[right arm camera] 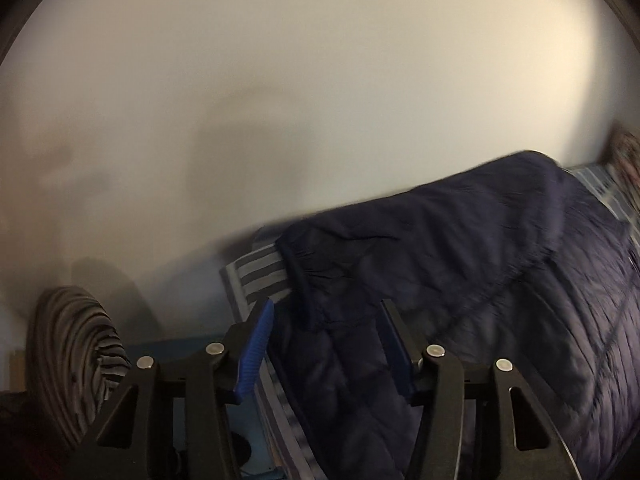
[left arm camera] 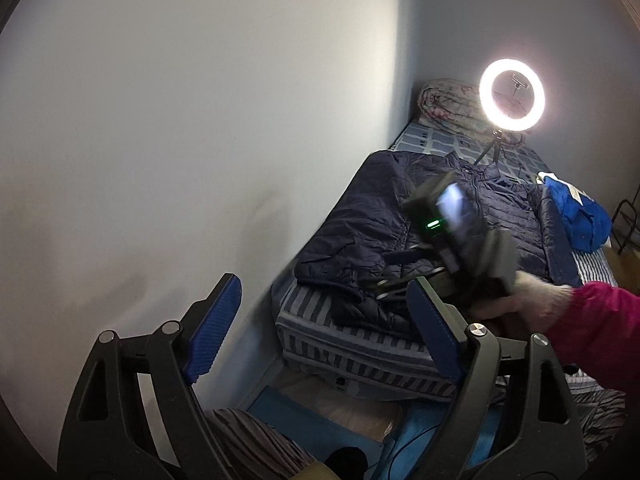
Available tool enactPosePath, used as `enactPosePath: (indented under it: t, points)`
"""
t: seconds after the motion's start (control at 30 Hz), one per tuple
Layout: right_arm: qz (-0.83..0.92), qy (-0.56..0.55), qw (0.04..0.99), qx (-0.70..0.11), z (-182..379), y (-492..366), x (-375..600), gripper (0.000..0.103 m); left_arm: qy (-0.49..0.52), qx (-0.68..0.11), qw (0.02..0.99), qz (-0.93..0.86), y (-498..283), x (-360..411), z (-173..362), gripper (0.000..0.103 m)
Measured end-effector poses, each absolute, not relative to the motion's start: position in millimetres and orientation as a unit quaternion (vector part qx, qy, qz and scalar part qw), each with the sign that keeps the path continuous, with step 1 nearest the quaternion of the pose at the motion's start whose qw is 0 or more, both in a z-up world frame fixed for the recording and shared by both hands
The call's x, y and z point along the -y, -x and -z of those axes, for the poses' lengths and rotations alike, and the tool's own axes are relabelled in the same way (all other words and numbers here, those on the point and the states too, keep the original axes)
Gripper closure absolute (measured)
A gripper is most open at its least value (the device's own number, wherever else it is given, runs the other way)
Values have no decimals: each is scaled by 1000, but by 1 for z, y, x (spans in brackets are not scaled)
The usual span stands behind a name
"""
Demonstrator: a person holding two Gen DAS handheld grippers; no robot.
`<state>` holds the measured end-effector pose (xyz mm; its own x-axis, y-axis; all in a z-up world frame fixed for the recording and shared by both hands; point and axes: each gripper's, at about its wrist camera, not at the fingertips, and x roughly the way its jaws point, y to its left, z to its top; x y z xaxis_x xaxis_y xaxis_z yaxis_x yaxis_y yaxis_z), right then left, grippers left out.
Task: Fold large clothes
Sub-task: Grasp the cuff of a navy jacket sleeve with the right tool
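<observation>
Left gripper jaws released — right gripper jaws seemingly unclenched, straddling jacket hem.

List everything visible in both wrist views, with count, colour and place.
jacket: one, navy quilted, spread on the bed.
bed: one, blue-grey striped sheet, against the wall.
ring light: one, white, lit, on a tripod on the bed.
rolled quilt: one, pinkish patterned, far end of the bed.
blue cloth: one, bright blue, beside the jacket.
left gripper: open, empty, short of the bed.
right gripper: jaws around the jacket's hem, grip unclear.
sleeve: one, pink, on the right arm.
</observation>
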<state>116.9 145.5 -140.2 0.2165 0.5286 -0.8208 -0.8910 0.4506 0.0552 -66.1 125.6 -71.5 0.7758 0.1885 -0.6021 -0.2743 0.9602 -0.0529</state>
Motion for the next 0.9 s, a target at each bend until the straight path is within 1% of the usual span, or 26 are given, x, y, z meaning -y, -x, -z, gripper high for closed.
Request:
enactPosePath:
  t: [0.17, 0.33, 0.43, 0.57, 0.6, 0.67, 0.7, 0.73, 0.77, 0.83, 0.9]
  points:
    - [-481, 270, 724, -415, 166, -113, -179, 50, 82, -314, 937, -130, 67, -136, 78, 17]
    - [-472, 289, 715, -428, 192, -119, -200, 50, 93, -319, 934, -135, 64, -141, 84, 17]
    - [-467, 297, 710, -435, 206, -124, -208, 46, 93, -322, 932, -137, 60, -141, 87, 17]
    - [-462, 313, 703, -441, 226, -128, -219, 46, 92, -322, 932, -138, 54, -140, 89, 17]
    - [-462, 316, 702, -440, 229, -129, -220, 49, 92, -323, 932, -138, 53, -139, 90, 17]
    - [-461, 313, 705, -438, 233, -132, -223, 74, 91, -325, 931, -137, 47, -138, 92, 17]
    - [-464, 302, 705, -443, 232, -137, -222, 78, 90, -327, 931, -137, 44, -138, 92, 17]
    - [-468, 285, 706, -449, 229, -142, -219, 88, 89, -328, 931, -136, 41, -137, 93, 17]
    - [-471, 265, 709, -452, 225, -148, -215, 92, 88, -329, 931, -135, 38, -137, 94, 17]
    - [-475, 223, 719, -455, 211, -164, -202, 95, 84, -330, 931, -131, 30, -135, 94, 18]
    - [-477, 174, 733, -453, 195, -178, -185, 96, 79, -329, 933, -126, 23, -131, 92, 22]
